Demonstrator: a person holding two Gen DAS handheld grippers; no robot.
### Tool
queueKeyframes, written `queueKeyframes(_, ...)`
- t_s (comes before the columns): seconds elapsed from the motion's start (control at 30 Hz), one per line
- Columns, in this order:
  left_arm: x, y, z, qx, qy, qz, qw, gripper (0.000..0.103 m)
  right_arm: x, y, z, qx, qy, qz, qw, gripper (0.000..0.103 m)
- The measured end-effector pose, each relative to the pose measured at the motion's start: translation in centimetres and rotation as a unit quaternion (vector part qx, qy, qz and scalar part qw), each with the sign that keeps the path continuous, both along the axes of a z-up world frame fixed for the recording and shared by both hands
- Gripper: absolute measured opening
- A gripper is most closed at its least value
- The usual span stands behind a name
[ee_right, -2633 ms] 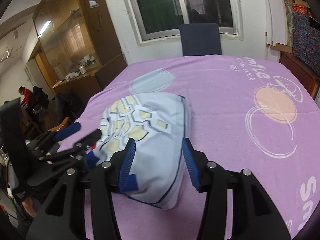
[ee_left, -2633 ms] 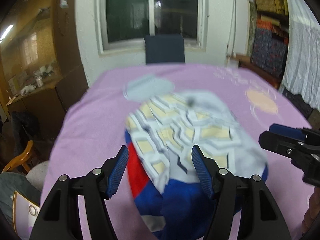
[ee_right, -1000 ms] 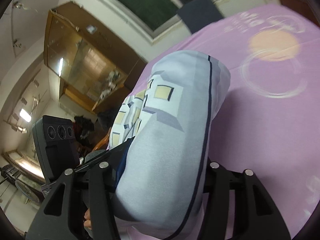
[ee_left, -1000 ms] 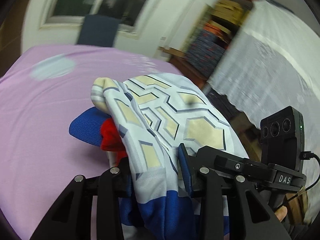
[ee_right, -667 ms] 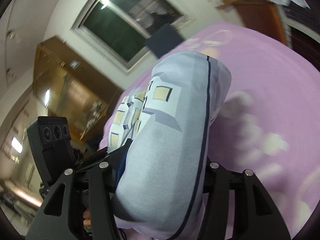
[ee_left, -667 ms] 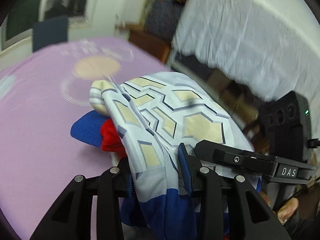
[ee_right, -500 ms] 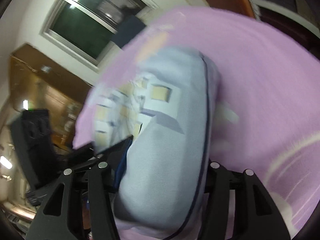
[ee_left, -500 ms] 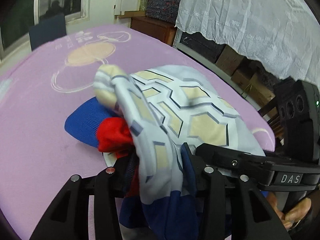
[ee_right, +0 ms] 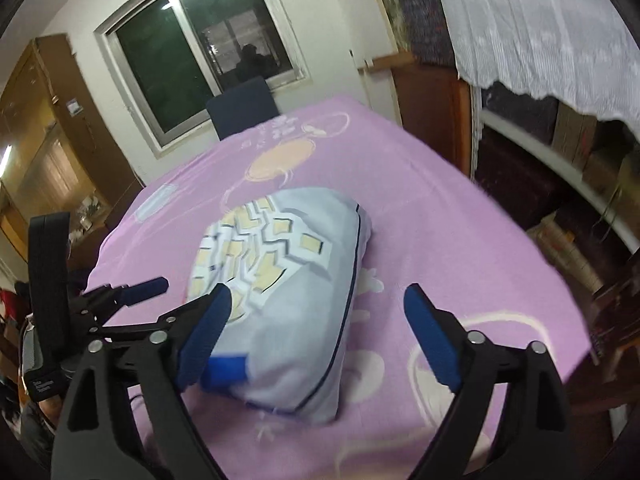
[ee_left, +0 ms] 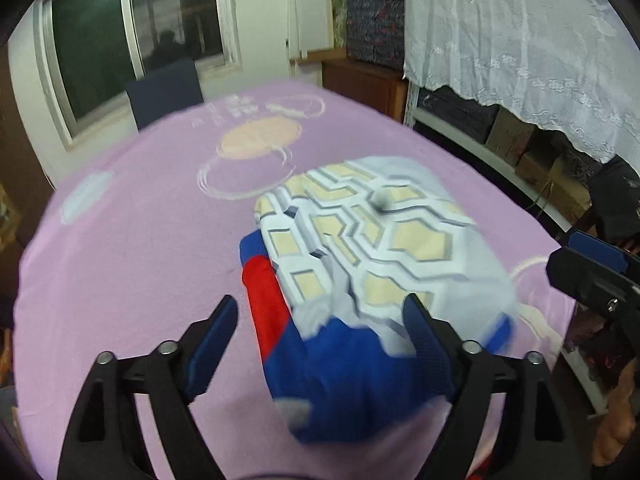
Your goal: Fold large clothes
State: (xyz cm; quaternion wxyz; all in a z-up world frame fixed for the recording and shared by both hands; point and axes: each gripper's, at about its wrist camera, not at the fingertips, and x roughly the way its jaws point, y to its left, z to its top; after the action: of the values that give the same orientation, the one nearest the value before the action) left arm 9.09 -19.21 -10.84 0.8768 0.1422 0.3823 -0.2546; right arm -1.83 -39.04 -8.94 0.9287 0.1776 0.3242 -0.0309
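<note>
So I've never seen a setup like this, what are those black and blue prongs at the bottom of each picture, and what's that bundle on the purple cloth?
Those prongs are hand-held tongs: a person holds one pair in each hand, and each carries a wide-angle camera looking out along its two fingers. One picture comes from the left tongs, the other from the right tongs. Both stand open and hold nothing. Between them lies a folded garment, pale with a cream geometric print and blue and red parts, resting on a table under a purple cloth. In each view the other pair of tongs shows at the edge. Behind are a dark chair and a window.
</note>
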Motion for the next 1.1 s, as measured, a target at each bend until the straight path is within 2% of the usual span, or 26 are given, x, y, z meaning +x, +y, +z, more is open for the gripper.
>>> queueKeyframes(0.13, -4.4, 0.9, 2.5, 0.003, -0.057, 0.001, 0.9984, 0.100, -2.4, 0.6, 1.7, -0.021, -0.001, -0.013, 1.000, 0.092)
queueKeyframes(0.2, -6.5, 1.5, 3.8, 0.001, -0.087, 0.004, 0.9962, 0.100, -3.1, 1.3, 2.1, -0.023, -0.003, -0.012, 1.000, 0.093)
queueKeyframes(0.37, -9.9, 3.4, 6.1, -0.018, -0.120, 0.011, 0.9926, 0.100, -6.7, 2.4, 4.2, -0.026, -0.021, -0.008, 0.999, 0.095)
queueKeyframes(0.53, -11.5, 4.9, 7.2, -0.038, -0.131, 0.016, 0.9906, 0.100, -8.9, 4.1, 5.8, -0.059, -0.041, 0.008, 0.997, 0.098)
queueKeyframes(0.63, -11.1, 5.1, 7.0, -0.040, -0.120, 0.017, 0.9918, 0.100, -8.4, 4.7, 5.8, -0.066, -0.039, 0.011, 0.997, 0.098)
queueKeyframes(0.77, -9.8, 5.4, 6.0, -0.037, -0.102, 0.027, 0.9937, 0.100, -6.7, 4.4, 4.4, -0.037, -0.012, 0.018, 0.999, 0.098)
queueKeyframes(0.9, -9.7, 5.5, 5.8, -0.032, -0.115, 0.040, 0.9920, 0.100, -5.5, 4.0, 3.1, -0.019, 0.004, 0.019, 1.000, 0.098)
queueKeyframes(1.1, -9.6, 5.1, 5.6, -0.024, -0.108, 0.047, 0.9927, 0.100, -5.3, 3.6, 2.9, -0.015, 0.002, 0.014, 1.000, 0.098)
